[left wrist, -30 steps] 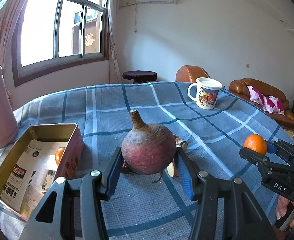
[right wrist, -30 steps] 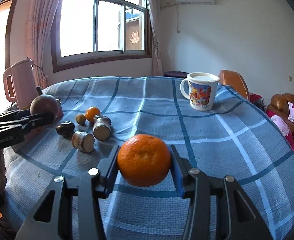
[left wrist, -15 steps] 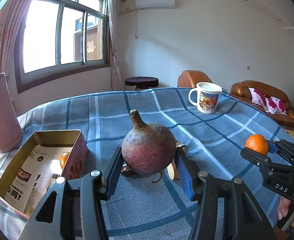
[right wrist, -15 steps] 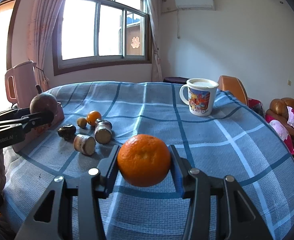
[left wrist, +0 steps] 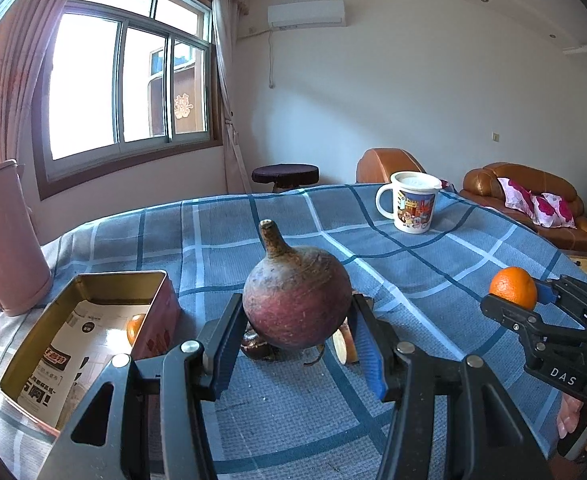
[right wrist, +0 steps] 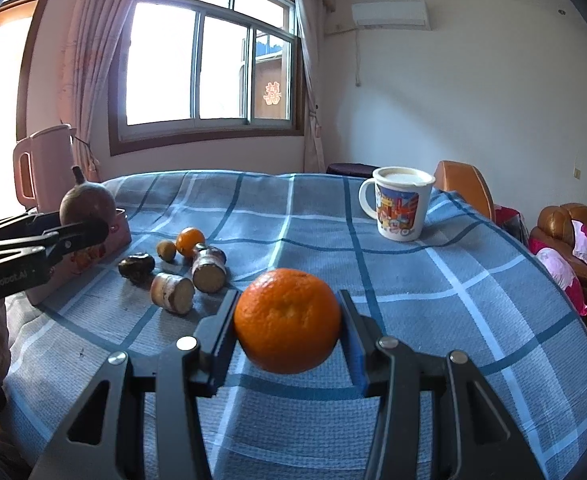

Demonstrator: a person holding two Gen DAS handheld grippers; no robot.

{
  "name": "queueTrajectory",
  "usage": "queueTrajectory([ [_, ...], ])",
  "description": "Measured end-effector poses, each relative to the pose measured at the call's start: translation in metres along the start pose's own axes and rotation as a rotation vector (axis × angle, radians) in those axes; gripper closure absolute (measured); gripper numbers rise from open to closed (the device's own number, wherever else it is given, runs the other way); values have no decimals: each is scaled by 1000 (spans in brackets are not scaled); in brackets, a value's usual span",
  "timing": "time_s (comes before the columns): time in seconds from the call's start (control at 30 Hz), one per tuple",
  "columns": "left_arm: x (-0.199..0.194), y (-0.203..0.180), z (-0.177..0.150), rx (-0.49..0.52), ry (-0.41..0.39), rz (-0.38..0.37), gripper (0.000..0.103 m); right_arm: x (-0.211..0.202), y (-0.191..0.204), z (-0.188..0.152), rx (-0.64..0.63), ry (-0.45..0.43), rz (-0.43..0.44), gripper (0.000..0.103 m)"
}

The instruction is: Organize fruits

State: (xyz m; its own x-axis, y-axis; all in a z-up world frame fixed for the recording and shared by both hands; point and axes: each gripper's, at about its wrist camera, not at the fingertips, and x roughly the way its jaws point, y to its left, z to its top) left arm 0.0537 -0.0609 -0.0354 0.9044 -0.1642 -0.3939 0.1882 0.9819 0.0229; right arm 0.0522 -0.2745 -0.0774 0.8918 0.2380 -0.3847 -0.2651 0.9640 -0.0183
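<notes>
Both raised higher, beet (left wrist: pixel 297 304) in left gripper (left wrist: pixel 296 342), orange (right wrist: pixel 287 320) in right gripper (right wrist: pixel 288 338)

Colours/patterns on the table

Tablecloth (right wrist: pixel 433 280) blue plaid, dark-blue and white lines. Root vegetable (left wrist: pixel 297 304) purple-red fading to brown at the neck. Orange (right wrist: pixel 287 320) bright orange. Tin (left wrist: pixel 93 292) gold inside, pink-red outside. Mug (right wrist: pixel 399 204) white, cartoon print. Kettle (right wrist: pixel 45 164) pale pink. Gripper pads (left wrist: pixel 367 346) blue, frames black.

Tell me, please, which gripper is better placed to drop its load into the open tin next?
Left. The left gripper holds the purple radish right beside the tin; the right gripper with the orange is farther off.
</notes>
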Motion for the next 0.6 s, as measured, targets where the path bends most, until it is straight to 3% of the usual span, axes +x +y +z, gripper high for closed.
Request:
queueTrajectory([
  [0.6, -7, -4, -1, 17, -32, 11, 50, -7, 3, -1, -13, -50, 10, 53],
])
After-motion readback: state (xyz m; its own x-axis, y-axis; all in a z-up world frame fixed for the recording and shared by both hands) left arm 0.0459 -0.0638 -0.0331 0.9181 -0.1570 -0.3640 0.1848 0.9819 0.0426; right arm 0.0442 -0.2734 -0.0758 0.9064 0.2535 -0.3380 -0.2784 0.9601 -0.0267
